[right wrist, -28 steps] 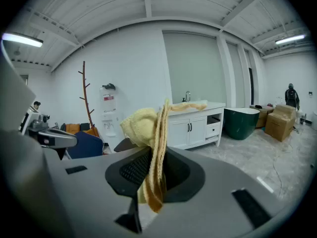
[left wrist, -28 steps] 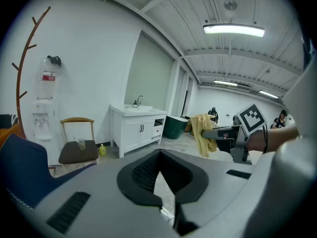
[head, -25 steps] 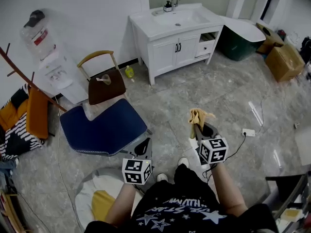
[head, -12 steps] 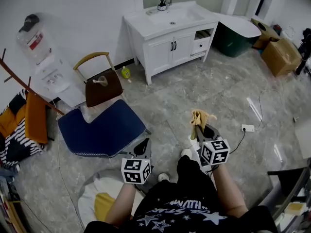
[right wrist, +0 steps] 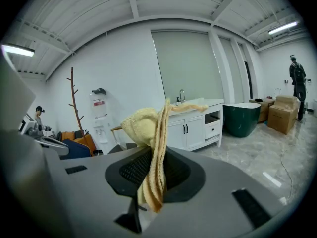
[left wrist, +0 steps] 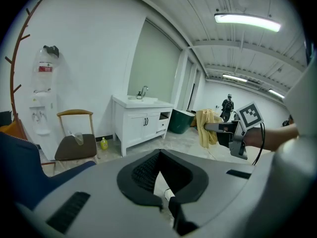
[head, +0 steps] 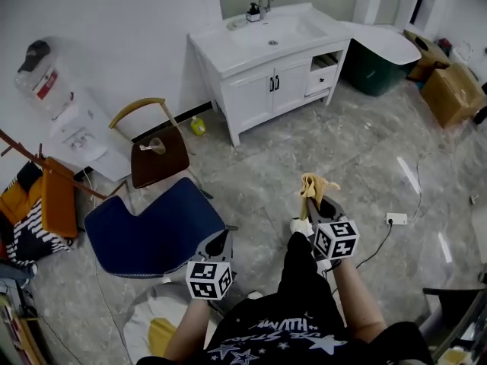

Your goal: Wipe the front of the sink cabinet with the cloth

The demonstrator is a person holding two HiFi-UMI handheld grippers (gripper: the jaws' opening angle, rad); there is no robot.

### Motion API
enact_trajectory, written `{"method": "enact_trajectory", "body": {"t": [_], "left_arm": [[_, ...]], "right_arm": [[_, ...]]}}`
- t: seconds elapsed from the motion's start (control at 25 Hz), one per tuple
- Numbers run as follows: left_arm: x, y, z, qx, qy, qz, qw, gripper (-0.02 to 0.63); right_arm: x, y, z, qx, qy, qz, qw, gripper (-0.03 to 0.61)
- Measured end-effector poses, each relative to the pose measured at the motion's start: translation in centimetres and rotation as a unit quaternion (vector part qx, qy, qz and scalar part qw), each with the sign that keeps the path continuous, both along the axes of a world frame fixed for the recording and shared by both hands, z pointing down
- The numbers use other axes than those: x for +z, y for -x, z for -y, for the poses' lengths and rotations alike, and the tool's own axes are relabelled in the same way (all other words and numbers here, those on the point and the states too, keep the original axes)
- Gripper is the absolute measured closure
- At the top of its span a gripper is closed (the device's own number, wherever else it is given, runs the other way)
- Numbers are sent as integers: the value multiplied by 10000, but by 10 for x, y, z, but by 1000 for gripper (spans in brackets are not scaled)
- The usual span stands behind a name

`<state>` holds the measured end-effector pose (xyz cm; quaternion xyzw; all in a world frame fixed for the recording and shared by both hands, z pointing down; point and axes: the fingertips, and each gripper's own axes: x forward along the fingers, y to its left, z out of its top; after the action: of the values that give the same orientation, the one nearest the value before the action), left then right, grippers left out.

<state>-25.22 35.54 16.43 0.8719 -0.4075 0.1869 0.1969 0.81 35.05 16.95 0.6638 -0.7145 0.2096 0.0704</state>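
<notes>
Clamping the yellow cloth [head: 312, 183] in the right claw [head: 315, 202], with the jaws pinching its folds and the loose end flopping above the tips; holding that claw out over the grey marbled floor [head: 342, 143], well apart from the white sink cabinet [head: 228, 55] standing against the far wall, and so not touching the cabinet's two closed doors [head: 262, 91] with the cloth; carrying the left claw [head: 219, 239] lower and to the left, just beside a blue seat [head: 152, 223], with a slim gap showing between its jaws and nothing sitting in that gap; facing the cabinet with both claws, with a brown wooden chair [head: 158, 147] and a water dispenser [head: 65, 105] off to the left and a dark green tub [head: 373, 71] just right of the cabinet
</notes>
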Motion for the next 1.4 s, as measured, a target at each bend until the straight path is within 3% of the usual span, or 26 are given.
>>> {"method": "enact_trajectory", "body": {"t": [0.32,0.44,0.6,0.8,1.16,1.4], "left_arm": [[9,-92,169,-764,122,356,9964,600],[-2,-127,231,-1181,76,326,9924,600],[-14,-146,294,-1660,-84,301,9856,600],[-6,-143,338,-2018,1,168,9793,600],[57,-138,439,-1891,124,24,9819,598],[111,-119,516,-1856,257,-58,9823,600]], "right_arm": [[22,-87,197,-814,171,-246,9962,500],[26,-121,258,-1137,317,-254,9927,499],[32,-141,322,-1552,403,-283,9867,495],[34,-134,377,-1704,282,-227,9847,495],[75,-109,474,-1653,392,-317,9850,497],[121,-65,570,-1867,253,-615,9802,499]]}}
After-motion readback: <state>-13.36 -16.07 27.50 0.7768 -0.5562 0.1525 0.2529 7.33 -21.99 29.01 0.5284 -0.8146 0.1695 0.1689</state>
